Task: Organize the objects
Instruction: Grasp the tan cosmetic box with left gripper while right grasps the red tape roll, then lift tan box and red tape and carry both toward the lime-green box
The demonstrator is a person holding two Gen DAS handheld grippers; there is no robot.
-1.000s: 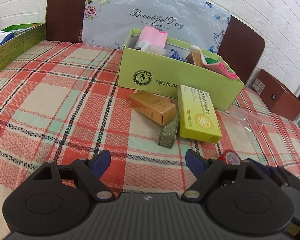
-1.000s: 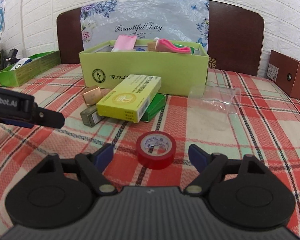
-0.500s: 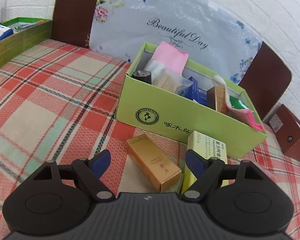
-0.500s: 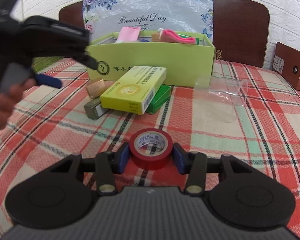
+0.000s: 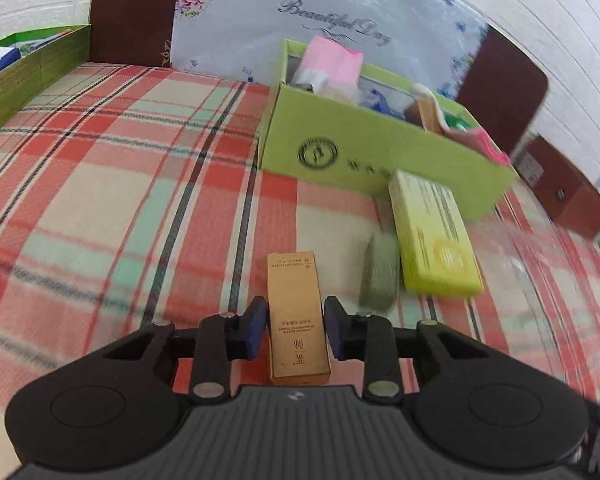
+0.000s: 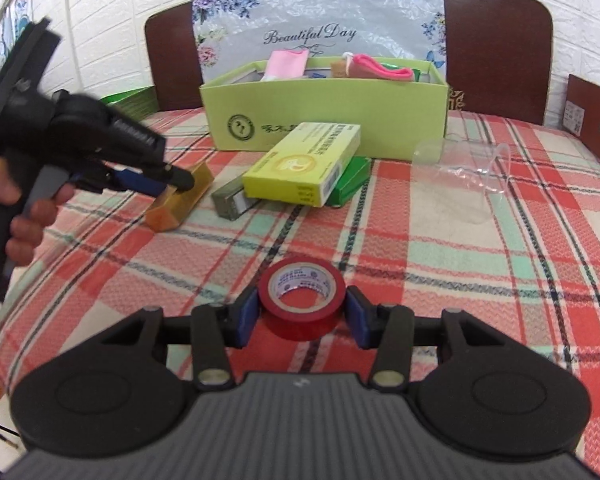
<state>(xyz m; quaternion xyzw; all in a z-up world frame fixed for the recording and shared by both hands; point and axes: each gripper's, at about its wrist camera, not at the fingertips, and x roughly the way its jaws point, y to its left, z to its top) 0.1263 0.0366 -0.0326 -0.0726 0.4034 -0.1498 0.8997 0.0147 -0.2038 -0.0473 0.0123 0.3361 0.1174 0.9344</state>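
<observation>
Step in hand: you are at the pick-up, with one item in each claw and neither yet carried to a box.
Left claw: it is clenched on the long gold-brown cardboard carton, low in the centre of the left wrist view; the blue pads press both long sides.
Right claw: it grips the red roll of plastic tape, bottom centre of the right wrist view, on the plaid-covered desk.
Other items: the yellow flat medicine box leans on a green packet, with a grey-green block just beside it.
Destination, as I judge it: the lime-green open cardboard box, upper centre, already quite full.
Next move: lift each item clear of the cloth, go over the box's front wall, and find a free gap before you let go.
</observation>
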